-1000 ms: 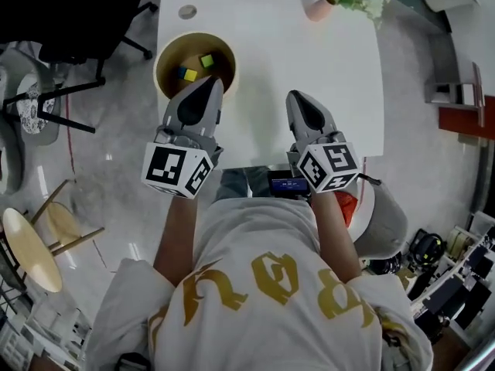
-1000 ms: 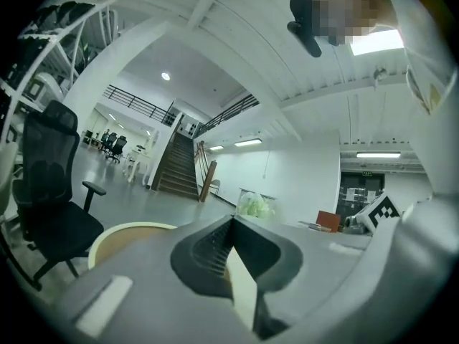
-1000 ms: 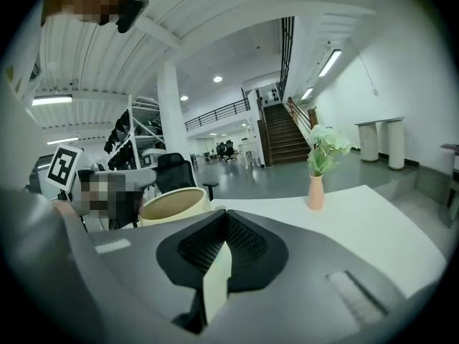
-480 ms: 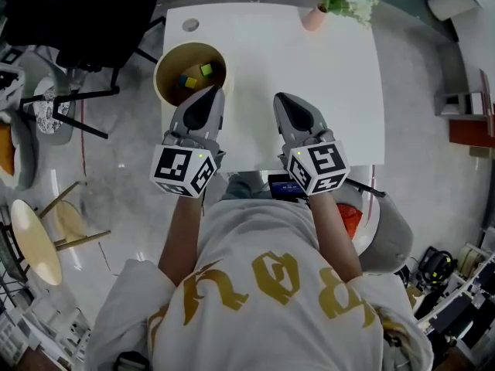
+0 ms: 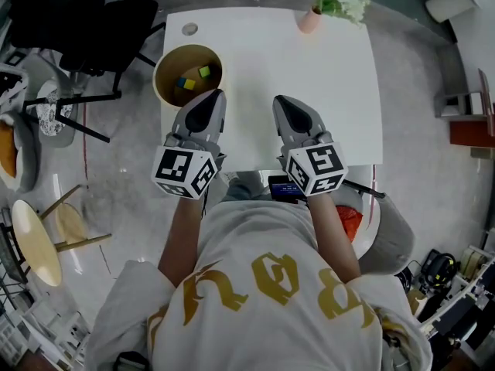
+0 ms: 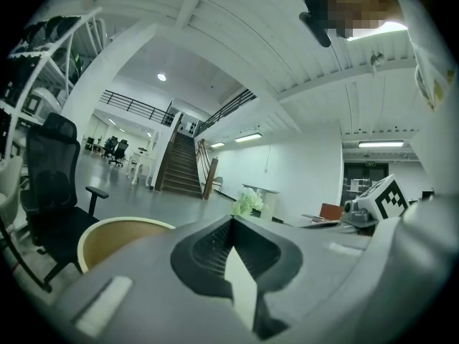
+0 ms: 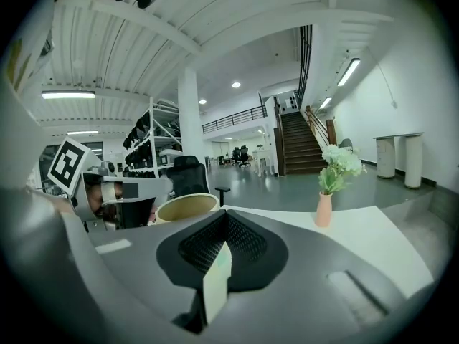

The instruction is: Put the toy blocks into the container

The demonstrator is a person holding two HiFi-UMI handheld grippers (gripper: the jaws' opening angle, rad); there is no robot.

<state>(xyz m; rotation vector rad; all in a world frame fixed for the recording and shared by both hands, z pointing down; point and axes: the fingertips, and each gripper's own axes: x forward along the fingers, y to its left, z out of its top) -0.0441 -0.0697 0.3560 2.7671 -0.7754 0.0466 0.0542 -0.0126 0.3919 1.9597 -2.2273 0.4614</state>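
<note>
A round tan container [image 5: 164, 76] stands at the far left of the white table [image 5: 340, 91]. In it lie a blue-and-yellow block [image 5: 184, 83] and a green block [image 5: 204, 72]. My left gripper [image 5: 217, 93] hovers just near and right of the container's rim, shut and with nothing in it. My right gripper [image 5: 277, 99] hangs beside it over the table's middle, also shut and empty. The left gripper view has the shut jaw tips [image 6: 232, 222] with the container's rim [image 6: 115, 229] to their left. In the right gripper view the container [image 7: 188, 205] lies beyond the shut tips [image 7: 226, 213].
A pink vase with white flowers [image 5: 309, 18] stands at the table's far edge and also shows as the vase [image 7: 324, 208]. A cable hole [image 5: 189, 29] is at the far left corner. A black office chair [image 5: 85, 22] and wooden stools [image 5: 31, 242] stand left of the table.
The left gripper has drawn back from over the container's rim toward the person. The right gripper has shifted a little left. Both have stayed shut.
</note>
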